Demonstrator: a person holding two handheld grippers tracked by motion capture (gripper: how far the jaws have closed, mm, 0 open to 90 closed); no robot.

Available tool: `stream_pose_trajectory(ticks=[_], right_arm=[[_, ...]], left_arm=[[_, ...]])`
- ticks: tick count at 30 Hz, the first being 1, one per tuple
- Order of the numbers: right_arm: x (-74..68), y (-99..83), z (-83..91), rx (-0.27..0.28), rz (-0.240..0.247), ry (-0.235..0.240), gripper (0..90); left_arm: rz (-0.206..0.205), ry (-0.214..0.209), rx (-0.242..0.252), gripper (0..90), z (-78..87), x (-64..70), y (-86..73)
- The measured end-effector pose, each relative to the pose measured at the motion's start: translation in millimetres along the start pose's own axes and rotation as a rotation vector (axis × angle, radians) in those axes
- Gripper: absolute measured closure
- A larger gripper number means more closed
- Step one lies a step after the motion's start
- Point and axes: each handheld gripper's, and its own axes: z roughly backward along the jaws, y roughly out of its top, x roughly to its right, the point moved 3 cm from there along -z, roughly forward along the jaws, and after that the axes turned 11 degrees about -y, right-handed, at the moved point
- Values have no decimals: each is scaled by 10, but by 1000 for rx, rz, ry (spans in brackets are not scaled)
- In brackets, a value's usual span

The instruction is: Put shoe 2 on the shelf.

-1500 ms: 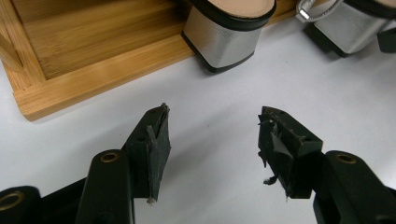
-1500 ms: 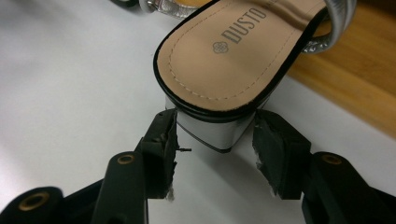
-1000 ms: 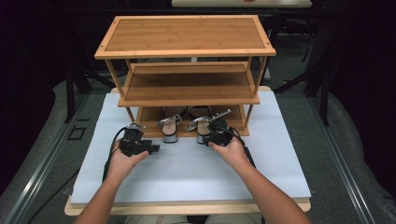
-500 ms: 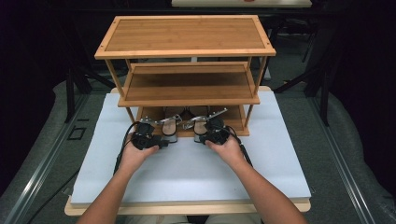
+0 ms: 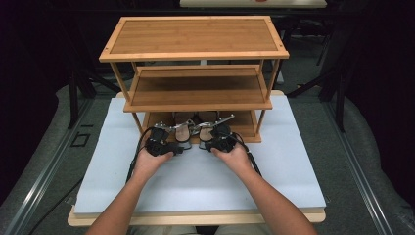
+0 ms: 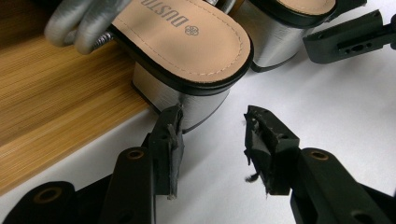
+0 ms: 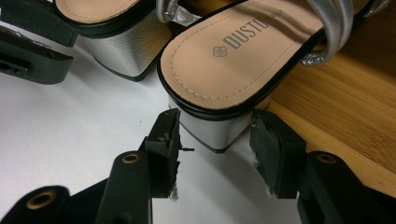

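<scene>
"DUSTO" stamped on left sandal insole point(image 6: 187, 39); same on right sandal insole point(image 7: 233, 60).

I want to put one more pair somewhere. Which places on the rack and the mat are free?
The top shelf and middle shelf are bare. The mat is open left and right of the rack and between the forearms. The bottom shelf front is crowded: two sandals, with the left gripper and right gripper at their heels.
</scene>
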Motion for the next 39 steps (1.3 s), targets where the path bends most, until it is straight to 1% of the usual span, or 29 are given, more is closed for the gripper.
stream_pose_trajectory(ticks=[2,7,11,13,14,19,23,27,28,31,37,39], right_arm=[[-3,0,-1,1,0,-3,524],[-13,9,-6,0,0,-6,524],[-32,18,-9,-6,-2,13,524],[-41,21,-17,-3,2,4,524],[-52,24,-14,-8,-1,12,525],[-62,30,-22,-6,2,4,525],[-65,35,-28,-3,-4,17,525],[-67,38,-31,-1,-4,11,525],[-65,39,-27,-9,-1,14,524],[-67,40,-28,-11,-4,15,523],[-68,40,-25,-14,-3,13,517],[-63,36,-20,-19,-4,22,513]], left_arm=[[0,0,5,566,-3,2,-2],[0,-5,1,566,-14,6,7],[-1,-2,2,565,-26,15,14],[-3,0,0,565,-30,18,16],[-5,0,-3,565,-29,19,17],[-5,-1,-6,565,-31,21,21],[-1,-2,-3,565,-36,22,26],[-2,-2,-5,565,-37,22,28],[-2,-3,-6,565,-36,22,28],[3,0,-7,564,-41,26,35],[-5,-9,-9,561,-36,19,29],[-9,-11,-15,557,-34,13,20]])
